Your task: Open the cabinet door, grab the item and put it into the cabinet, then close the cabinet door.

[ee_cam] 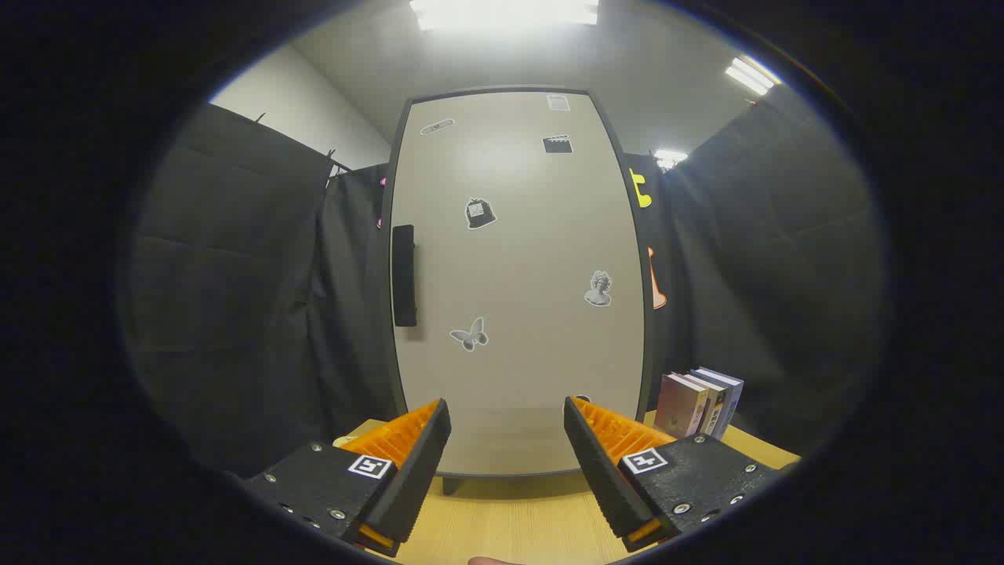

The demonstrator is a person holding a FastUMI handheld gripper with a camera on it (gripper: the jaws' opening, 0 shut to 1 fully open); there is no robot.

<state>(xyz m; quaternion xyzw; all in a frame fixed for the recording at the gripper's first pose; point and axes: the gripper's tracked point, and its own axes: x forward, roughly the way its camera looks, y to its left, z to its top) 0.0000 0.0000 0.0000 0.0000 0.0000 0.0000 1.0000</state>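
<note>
One view, gripper view. Tool fingers spread wide, nothing between them, hovering over the wood worktop and facing the cabinet head on.

Cabinet door is shut, pale flat panel in a dark frame, with stickers scattered on it. Dark vertical handle sits near the door's left edge, beyond and above the left finger, so the hinge is likely on the right side. Handle looks rigid, a narrow bar; best hold is probably across its middle, fingers pinching from both sides, then pull outward in an arc. Door likely light and stiff, swings rather than slides, judging by the side handle.

Books stand upright in a small row on the worktop just right of the cabinet, beyond the right finger. Probably the item to grab. Stiff, moderately light, covers may be slick; pinch one across its spine or top edge.

Hard to tell: how many books, maybe three or four. Cabinet interior hidden behind the door. Handle depth off the door unclear. Sliver of something pale at the worktop's near edge, possibly a finger, too cut off to say.
</note>
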